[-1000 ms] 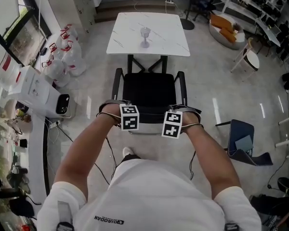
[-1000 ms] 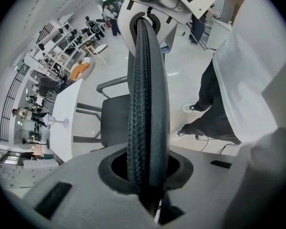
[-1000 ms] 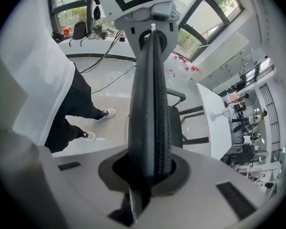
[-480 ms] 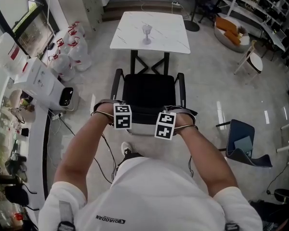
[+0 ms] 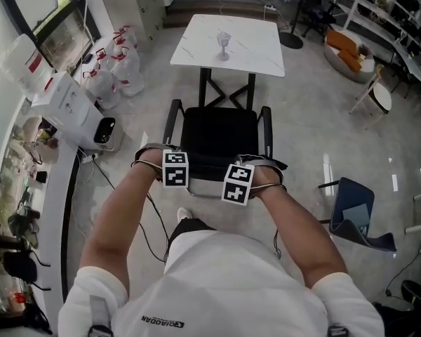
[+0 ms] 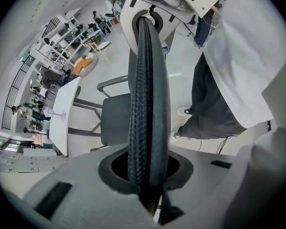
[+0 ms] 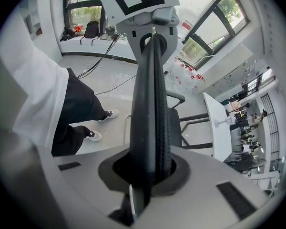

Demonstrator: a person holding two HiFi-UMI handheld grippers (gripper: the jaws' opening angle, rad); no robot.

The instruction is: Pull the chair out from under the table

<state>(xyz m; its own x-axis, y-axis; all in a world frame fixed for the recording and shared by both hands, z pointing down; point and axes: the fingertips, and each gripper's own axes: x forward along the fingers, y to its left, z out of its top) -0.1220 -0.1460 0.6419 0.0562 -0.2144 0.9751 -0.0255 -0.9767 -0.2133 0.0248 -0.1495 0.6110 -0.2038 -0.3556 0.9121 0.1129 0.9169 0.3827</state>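
Observation:
A black chair (image 5: 217, 135) with metal armrests stands in front of a white marble-topped table (image 5: 256, 44), its seat out from under the tabletop. A stemmed glass (image 5: 224, 45) stands on the table. My left gripper (image 5: 174, 168) and right gripper (image 5: 237, 183) sit side by side on the top of the chair's backrest, both shut on it. In the left gripper view the ribbed black backrest edge (image 6: 145, 94) runs up from between the jaws to the other gripper; the right gripper view shows the same backrest edge (image 7: 152, 109).
White boxes (image 5: 63, 107) and filled plastic bags (image 5: 116, 69) stand on the floor at the left. A blue chair (image 5: 354, 209) lies at the right, a white stool (image 5: 382, 97) further back. Cables run over the floor by my shoe (image 5: 184, 215).
The chair and both grippers have moved back from the table together, toward my body. The gap between seat and tabletop has grown. Both grips look unchanged.

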